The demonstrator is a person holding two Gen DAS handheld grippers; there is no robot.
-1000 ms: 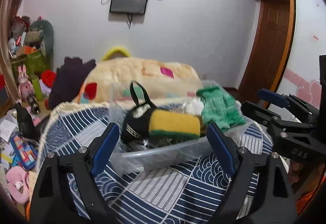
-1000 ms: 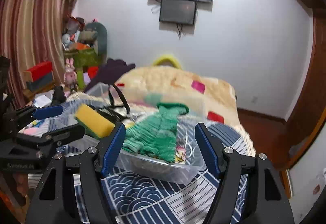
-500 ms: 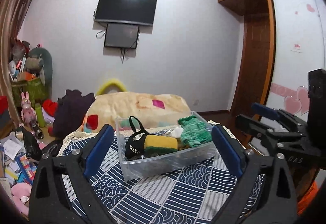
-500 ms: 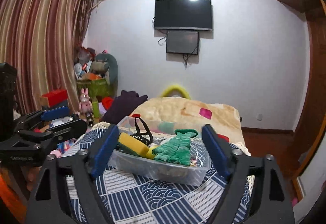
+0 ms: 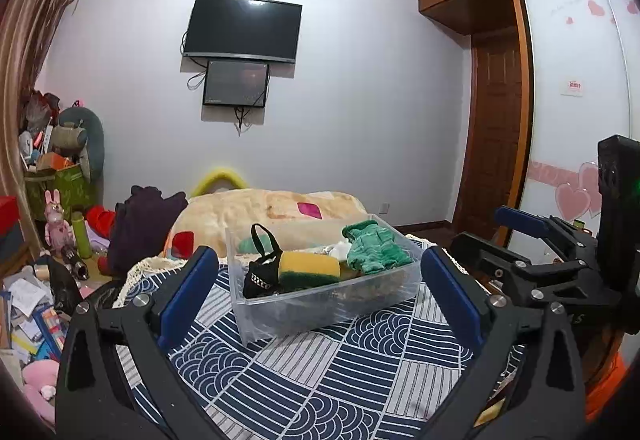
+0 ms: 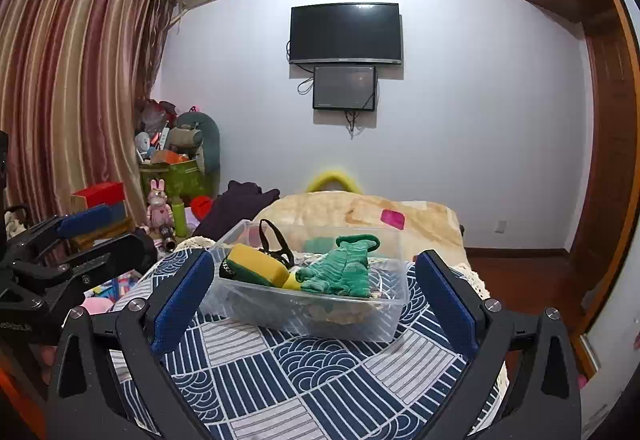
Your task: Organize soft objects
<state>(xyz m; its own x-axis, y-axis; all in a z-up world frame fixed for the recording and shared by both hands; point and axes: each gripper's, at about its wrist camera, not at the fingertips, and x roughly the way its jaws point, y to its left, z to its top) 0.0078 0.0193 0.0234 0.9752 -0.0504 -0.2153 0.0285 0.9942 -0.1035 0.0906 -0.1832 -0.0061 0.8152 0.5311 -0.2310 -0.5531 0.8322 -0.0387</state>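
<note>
Sitting on the blue patterned cloth (image 5: 360, 372) of the worktop, the clear box (image 5: 320, 304) holds the soft things: a yellow and green sponge (image 5: 310, 270), a green glove (image 5: 376, 246) and a small black bag (image 5: 260, 274). In the left view the box is at about 12 o'clock from the left tool (image 5: 320, 292), a little way off. The right tool (image 6: 310, 294) sees the box at 12 o'clock too. Both tools have just been opening, and now their blue pads stand wide apart with nothing between them. Neither one touches the box or anything in it. The job looks nearly done, since the soft things I can see are in the box. But some things could still go wrong. The glove is piled high at the 2 o'clock corner in the left view and hangs near the rim, so a bump to the box could make it flop out onto the cloth. The sponge sits on top of the pile and could roll off the same way. The box is light and the cloth is loose, so a push from a wide open tool could slide it toward the worktop edge. The two tools are also close, side by side, and might knock each other.
</note>
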